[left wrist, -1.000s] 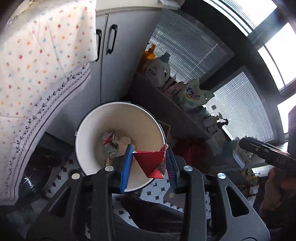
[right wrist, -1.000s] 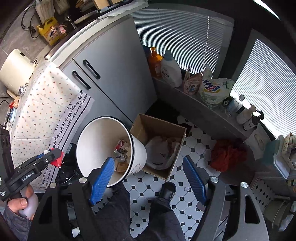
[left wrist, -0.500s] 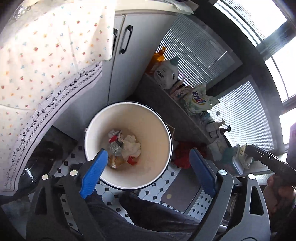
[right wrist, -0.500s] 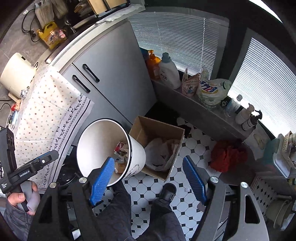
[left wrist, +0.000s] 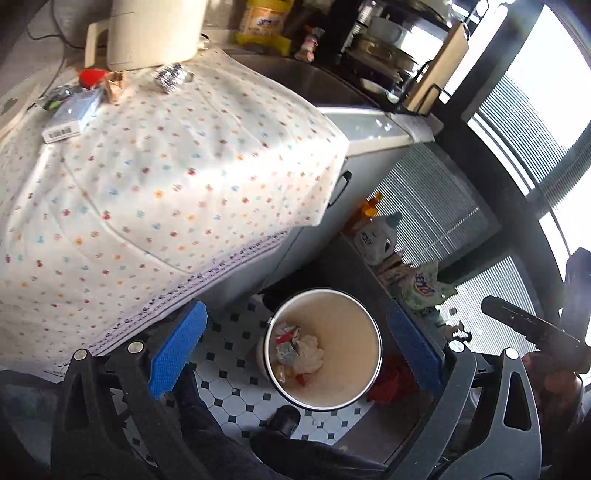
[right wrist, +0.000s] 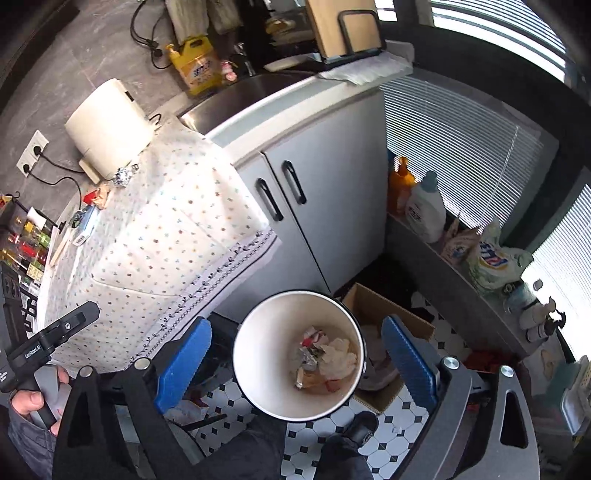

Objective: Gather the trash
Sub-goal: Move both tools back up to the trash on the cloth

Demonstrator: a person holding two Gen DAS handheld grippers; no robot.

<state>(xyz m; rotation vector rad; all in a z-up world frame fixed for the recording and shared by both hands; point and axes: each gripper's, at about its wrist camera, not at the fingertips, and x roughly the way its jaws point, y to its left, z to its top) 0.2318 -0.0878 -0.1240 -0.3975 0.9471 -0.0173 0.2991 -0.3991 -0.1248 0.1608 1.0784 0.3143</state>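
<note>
Trash (left wrist: 297,349) already lies at the bottom of the white bin (left wrist: 364,373) on the tiled floor: crumpled paper, foil and red scraps, seen in both wrist views. More waits on the flowered tablecloth (left wrist: 177,177) above and to the left of the bin: a foil ball (left wrist: 171,75), a red scrap (left wrist: 90,77) with a brown wrapper (left wrist: 116,86) touching it, and a flat pale packet (left wrist: 74,116), all at the cloth's far edge near the cream kettle (left wrist: 155,29).

The left gripper (left wrist: 291,350) has just been spreading its jaws and now stands wide, nothing between the blue pads, with the bin framed below it. The right gripper (right wrist: 295,365) has likewise just widened and is empty, also looking down over the bin. Each handle shows in the other's view, gripped by a hand (right wrist: 33,398).

Judging by this, the task is partway done: several pieces are binned, and at least four remain on the cloth. Reaching up from the bin to that far edge looks like the next stretch. A cardboard box (right wrist: 391,314) just right of the bin holds something pale; whether it counts as trash cannot be told.
</note>
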